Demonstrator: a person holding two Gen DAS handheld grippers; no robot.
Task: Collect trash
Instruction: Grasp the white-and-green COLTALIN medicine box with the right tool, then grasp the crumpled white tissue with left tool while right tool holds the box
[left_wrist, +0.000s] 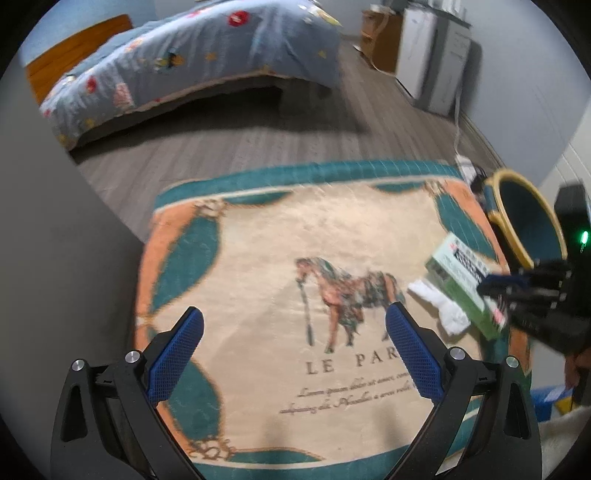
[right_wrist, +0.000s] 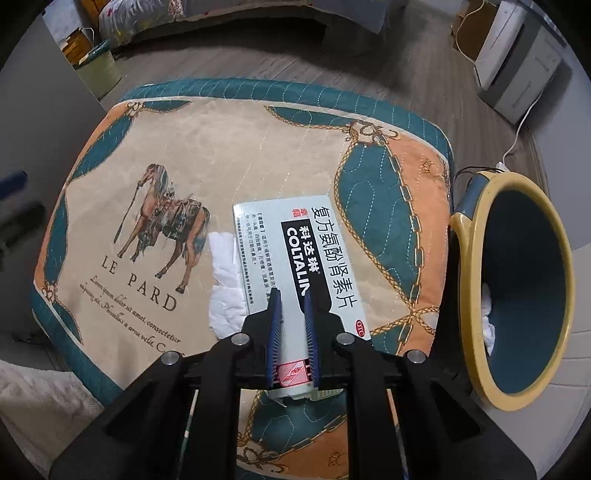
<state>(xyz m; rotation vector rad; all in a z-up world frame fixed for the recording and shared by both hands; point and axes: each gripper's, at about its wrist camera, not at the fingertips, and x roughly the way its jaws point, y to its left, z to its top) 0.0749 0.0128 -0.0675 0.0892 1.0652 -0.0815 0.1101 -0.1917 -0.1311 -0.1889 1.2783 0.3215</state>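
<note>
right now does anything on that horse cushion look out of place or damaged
Yes: a crumpled white tissue lies loose on the cushion beside the medicine box, which the right gripper has clamped at one end. That end looks squashed. The bin beside the cushion is tilted.

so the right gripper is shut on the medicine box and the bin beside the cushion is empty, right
Not quite. The right gripper is shut on the medicine box, but the bin beside the cushion is not empty: the right wrist view shows something white already lying inside it.
</note>
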